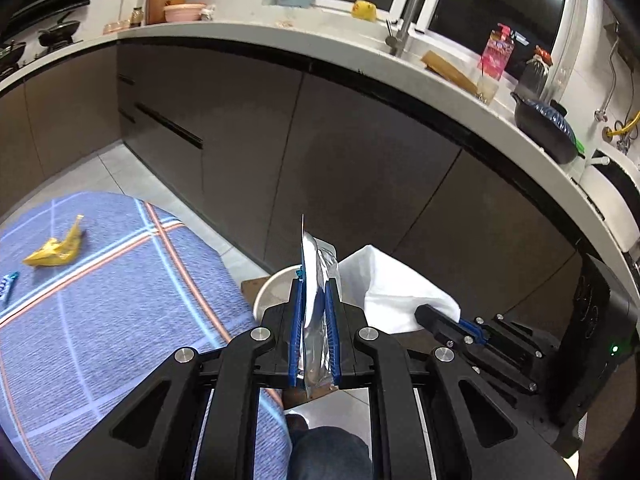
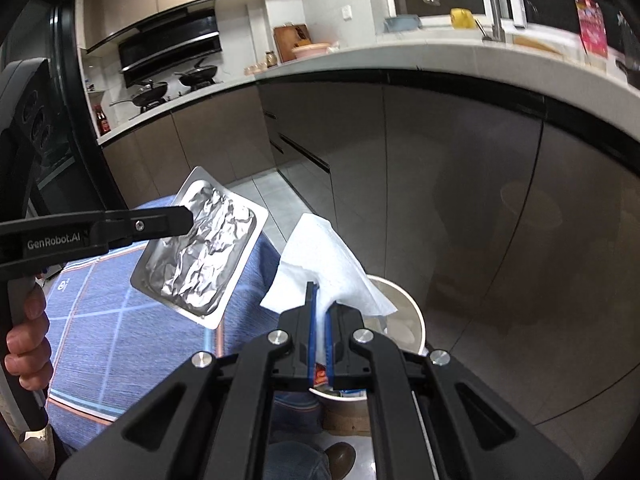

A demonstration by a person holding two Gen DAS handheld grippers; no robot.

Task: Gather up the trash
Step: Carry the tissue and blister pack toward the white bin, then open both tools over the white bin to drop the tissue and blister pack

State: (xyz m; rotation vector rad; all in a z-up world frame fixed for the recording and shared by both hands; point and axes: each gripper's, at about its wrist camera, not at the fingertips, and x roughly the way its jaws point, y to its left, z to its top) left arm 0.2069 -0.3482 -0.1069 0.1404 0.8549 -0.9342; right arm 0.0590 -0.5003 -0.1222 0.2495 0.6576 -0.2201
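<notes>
Trash in hand comes first in the left wrist view: one crumpled silver foil packet (image 1: pixel 316 280) stands edge-on, clamped between the blue pads of the left gripper (image 1: pixel 316 304). Just beyond and below its fingertips shows the rim of one round white bin (image 1: pixel 272 286). To the right, the right gripper (image 1: pixel 440 320) reaches in, pinching one white paper napkin (image 1: pixel 392 284). Far to the left, on the blue checked cloth (image 1: pixel 120 300) covering a counter, lie one yellow banana peel (image 1: pixel 56 248) and one small blue-and-white wrapper (image 1: pixel 8 286), both uncollected.

From the right wrist view, the right gripper (image 2: pixel 319 300) is clenched on the same white napkin (image 2: pixel 324 260), which fans upward from its fingertips. Directly under and just past them sits the white bin (image 2: pixel 412 312), with some colourful scraps visible inside at its near rim, so earlier pieces seem already dropped in. To the left, the left gripper (image 2: pixel 188 218), held by a hand (image 2: pixel 28 344), carries the foil packet (image 2: pixel 200 248) broadside, near the bin but not yet above it.

By my reckoning the job is partway through: two pieces are held and about to be released, and at least two remain on the cloth.
</notes>
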